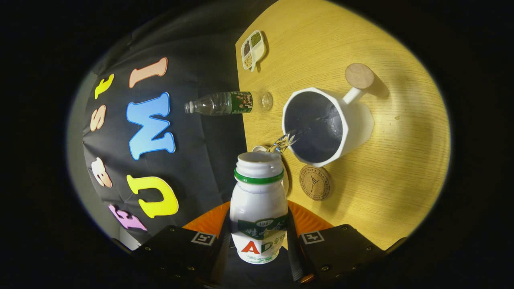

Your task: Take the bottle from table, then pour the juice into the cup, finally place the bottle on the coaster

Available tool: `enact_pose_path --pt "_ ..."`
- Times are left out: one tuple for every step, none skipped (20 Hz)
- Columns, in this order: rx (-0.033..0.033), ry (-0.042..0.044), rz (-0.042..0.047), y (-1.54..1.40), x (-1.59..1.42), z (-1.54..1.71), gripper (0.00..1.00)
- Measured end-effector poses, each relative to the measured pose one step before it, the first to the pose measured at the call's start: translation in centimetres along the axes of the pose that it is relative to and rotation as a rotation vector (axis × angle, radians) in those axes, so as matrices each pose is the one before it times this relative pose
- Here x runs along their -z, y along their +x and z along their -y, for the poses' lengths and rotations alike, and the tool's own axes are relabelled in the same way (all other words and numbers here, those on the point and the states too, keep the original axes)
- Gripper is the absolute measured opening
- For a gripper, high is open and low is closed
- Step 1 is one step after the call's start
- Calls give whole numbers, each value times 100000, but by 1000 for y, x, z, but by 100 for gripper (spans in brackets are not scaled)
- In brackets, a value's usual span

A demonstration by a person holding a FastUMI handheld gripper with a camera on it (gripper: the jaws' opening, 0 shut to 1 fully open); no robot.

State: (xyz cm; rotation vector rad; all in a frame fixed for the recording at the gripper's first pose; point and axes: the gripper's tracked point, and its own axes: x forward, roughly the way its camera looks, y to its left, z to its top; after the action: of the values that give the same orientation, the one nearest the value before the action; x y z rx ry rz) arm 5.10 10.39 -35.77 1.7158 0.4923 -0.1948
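A small white bottle [258, 202] with a green neck ring and an open mouth is clamped between my two fingers, and my gripper [259, 237] is shut on its lower body. The whole view is rolled, so the bottle is tipped toward the cup. A thin stream of clear liquid [287, 139] leaves the bottle's mouth and runs over the rim into the white angular cup [327, 124] with a wooden-knobbed handle. Just beside the cup's base, a little ahead of the fingers, a round cork coaster [315, 182] lies bare on the wooden table [401, 168].
A clear plastic water bottle [229, 103] with a green label stands near the table's edge beyond the cup. Farther off sits a small white divided dish [253, 49] holding grains. A small round lid [259, 149] peeks out behind the held bottle's mouth.
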Motion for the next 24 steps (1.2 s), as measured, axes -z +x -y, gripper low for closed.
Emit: enact_pose_path --pt "-34 -144 -154 -84 86 -141 62" --pt "-170 18 -34 6 31 -208 62" --pt "-167 248 112 72 -4 -84 62" --pt "-99 405 125 24 -52 -50 62" --pt "-95 139 48 -43 -23 25 63" --pt "28 -58 -37 50 -99 31 62" --pt "61 158 -27 42 -32 59 63" --pt "-133 395 255 84 -187 15 63" --pt "-293 104 605 -35 -152 -63 63" --pt "-193 -174 336 39 -216 -79 62" --pt "-14 -169 -5 -77 -48 -10 62" --pt "-130 12 -17 50 -87 -4 62" --pt "-127 -86 -213 9 -19 18 62" --pt "-119 -355 143 1 -168 -24 63" --pt "-105 -361 128 -180 -114 -11 63" --pt "-2 -209 172 -88 -109 53 63" --pt "289 149 10 -64 -9 163 62" --pt "49 286 -176 -38 -2 160 63" --pt "289 336 -26 -190 -7 195 63" --pt "12 62 21 49 -130 81 63" --pt "152 123 118 -86 -55 141 62" --pt "52 319 -1 47 -52 1 62" --pt "61 299 -85 29 86 -23 63" --pt "201 383 5 53 39 60 62"
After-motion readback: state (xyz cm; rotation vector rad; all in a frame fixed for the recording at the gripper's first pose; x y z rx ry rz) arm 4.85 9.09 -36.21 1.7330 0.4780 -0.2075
